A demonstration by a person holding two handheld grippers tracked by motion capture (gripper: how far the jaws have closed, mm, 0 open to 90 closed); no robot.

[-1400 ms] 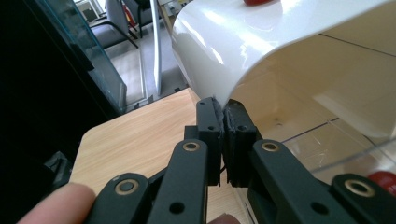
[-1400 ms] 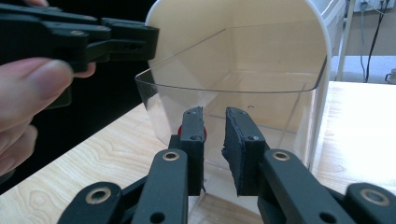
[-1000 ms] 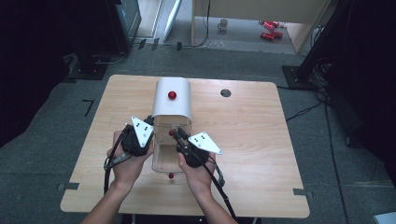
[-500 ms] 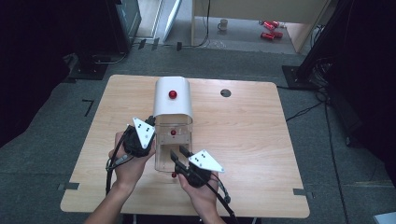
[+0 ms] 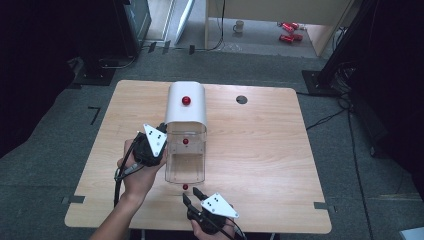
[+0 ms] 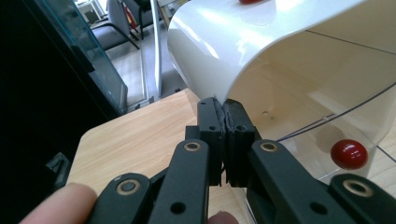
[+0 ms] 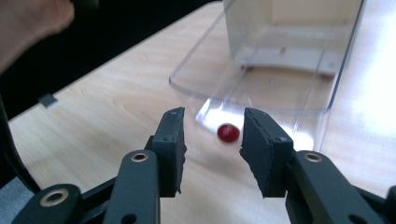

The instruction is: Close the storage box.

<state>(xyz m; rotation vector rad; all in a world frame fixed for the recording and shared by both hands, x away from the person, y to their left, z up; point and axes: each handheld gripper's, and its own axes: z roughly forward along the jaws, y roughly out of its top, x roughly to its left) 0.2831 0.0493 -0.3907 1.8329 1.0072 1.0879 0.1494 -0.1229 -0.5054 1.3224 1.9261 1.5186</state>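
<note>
Right tool (image 5: 194,196), held at the near table edge, has its jaws apart w/ nothing between them; in the right gripper view (image 7: 211,142) the pads frame a small red knob (image 7: 228,133) that lies beyond the tips, not touched. That knob (image 5: 185,186) sits at the near end of a clear drawer (image 5: 185,161), just ahead and a bit left of the right tool. The drawer's curved clear front (image 7: 261,84) rests low over the table (image 7: 107,107), which is light wood.

Left tool (image 5: 161,129), to the left of and farther than the right tool, has its jaws pressed together; in the left gripper view (image 6: 226,135) the pads meet right at the lower edge of a white arched cover (image 6: 233,46). Whether a thin wall is pinched between them cannot be told. The left hand (image 5: 137,167) wraps the tool body, w/ the grey plate (image 5: 155,138) on top.

Beyond the left tool, the white cover (image 5: 186,105) arches over the far part of the drawer and carries a red knob on top (image 5: 186,100). A second red knob (image 5: 185,141) shows inside the clear part, just right of the left tool; same knob (image 6: 349,154) is seen thru the clear wall. Farther right on the table (image 5: 260,145) is a dark round hole (image 5: 241,99).
</note>
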